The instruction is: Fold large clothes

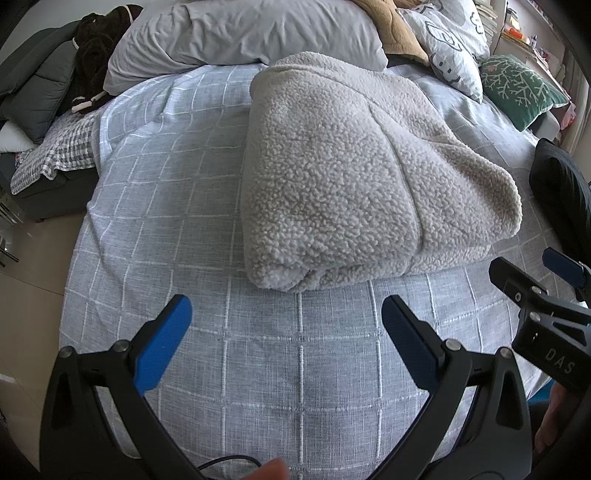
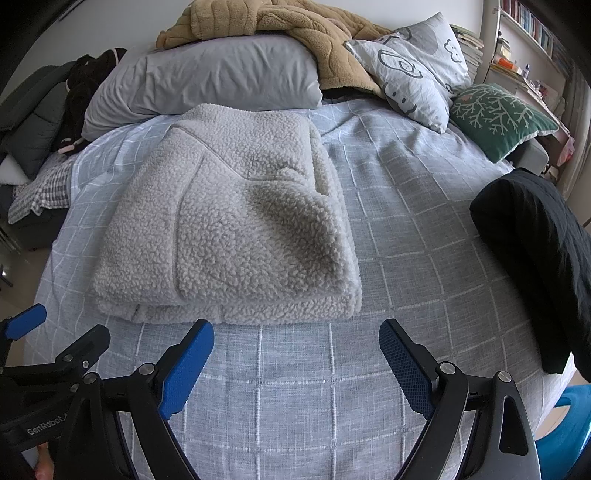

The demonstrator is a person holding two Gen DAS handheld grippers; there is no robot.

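Observation:
A cream fleece garment (image 1: 354,177) lies folded into a thick rectangle on the grey checked bed cover (image 1: 177,206). It also shows in the right wrist view (image 2: 236,229). My left gripper (image 1: 286,314) is open and empty, just in front of the garment's near edge. My right gripper (image 2: 297,338) is open and empty, just in front of the garment's near right corner. The right gripper also shows at the right edge of the left wrist view (image 1: 535,277). The left gripper shows at the left edge of the right wrist view (image 2: 55,332).
A grey pillow (image 2: 207,77), a tan blanket (image 2: 280,26), a patterned pillow (image 2: 413,70) and a green cushion (image 2: 498,114) lie at the head of the bed. A black garment (image 2: 535,258) lies at the right edge. Dark clothes (image 1: 96,55) are piled at the left.

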